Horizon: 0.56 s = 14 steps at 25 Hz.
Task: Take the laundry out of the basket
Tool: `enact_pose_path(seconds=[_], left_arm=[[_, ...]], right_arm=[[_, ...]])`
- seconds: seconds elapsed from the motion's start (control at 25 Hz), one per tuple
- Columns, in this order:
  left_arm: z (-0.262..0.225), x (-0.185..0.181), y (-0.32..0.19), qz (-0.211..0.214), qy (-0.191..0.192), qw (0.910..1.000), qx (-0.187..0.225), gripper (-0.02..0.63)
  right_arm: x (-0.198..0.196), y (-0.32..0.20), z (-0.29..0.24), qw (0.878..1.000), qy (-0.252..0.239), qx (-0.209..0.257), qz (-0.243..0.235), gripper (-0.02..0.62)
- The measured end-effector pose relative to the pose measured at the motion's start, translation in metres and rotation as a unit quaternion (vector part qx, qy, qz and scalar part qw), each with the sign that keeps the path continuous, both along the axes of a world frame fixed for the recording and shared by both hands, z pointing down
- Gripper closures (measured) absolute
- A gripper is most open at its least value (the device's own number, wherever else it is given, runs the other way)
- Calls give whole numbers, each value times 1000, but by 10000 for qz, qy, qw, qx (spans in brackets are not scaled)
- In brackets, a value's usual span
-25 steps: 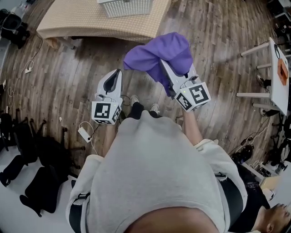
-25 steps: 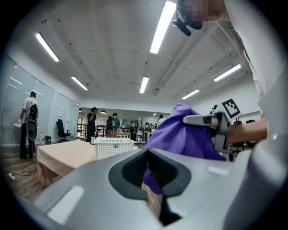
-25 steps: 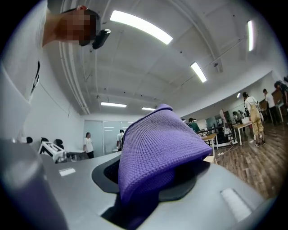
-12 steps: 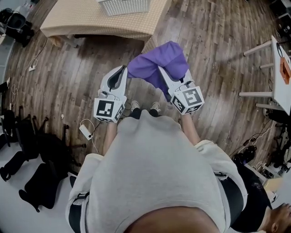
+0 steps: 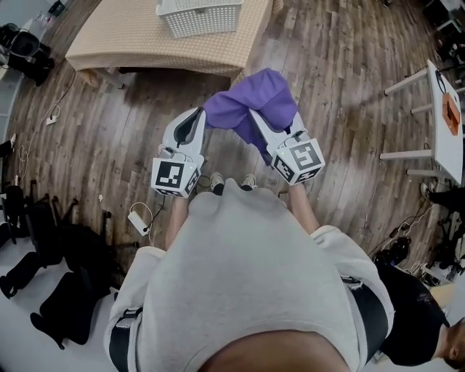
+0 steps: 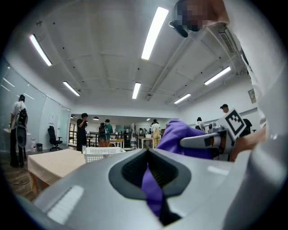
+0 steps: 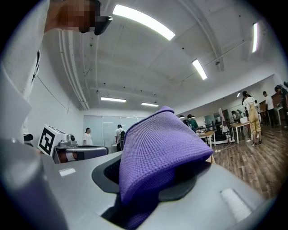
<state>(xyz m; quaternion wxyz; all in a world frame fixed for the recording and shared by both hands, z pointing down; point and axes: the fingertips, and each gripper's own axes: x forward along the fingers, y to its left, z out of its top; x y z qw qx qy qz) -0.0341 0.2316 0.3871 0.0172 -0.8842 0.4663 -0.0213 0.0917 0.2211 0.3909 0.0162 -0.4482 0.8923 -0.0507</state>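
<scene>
Well short of the white basket, the purple cloth hangs between both grippers: right gripper clenched on a fold, left gripper pinching a corner, nearer together than a second ago.

So the cloth hangs between the two grippers, out in front of the person. The left gripper pinches its left edge, and the right gripper has the right side in its jaws. Straight ahead, past the cloth, there's a table with the basket sitting on its right half. The person's shoes are on the floor, under the grippers. A power strip lies off to the left, and a second table stands well off right.
</scene>
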Motion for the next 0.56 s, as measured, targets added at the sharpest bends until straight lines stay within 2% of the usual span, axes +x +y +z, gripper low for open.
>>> enact_pose_path(seconds=[0.56], left_arm=[[-7, -35, -2, -67, 49, 9999, 118, 595]], right_arm=[[-29, -4, -10, 10000, -62, 63, -14, 423]])
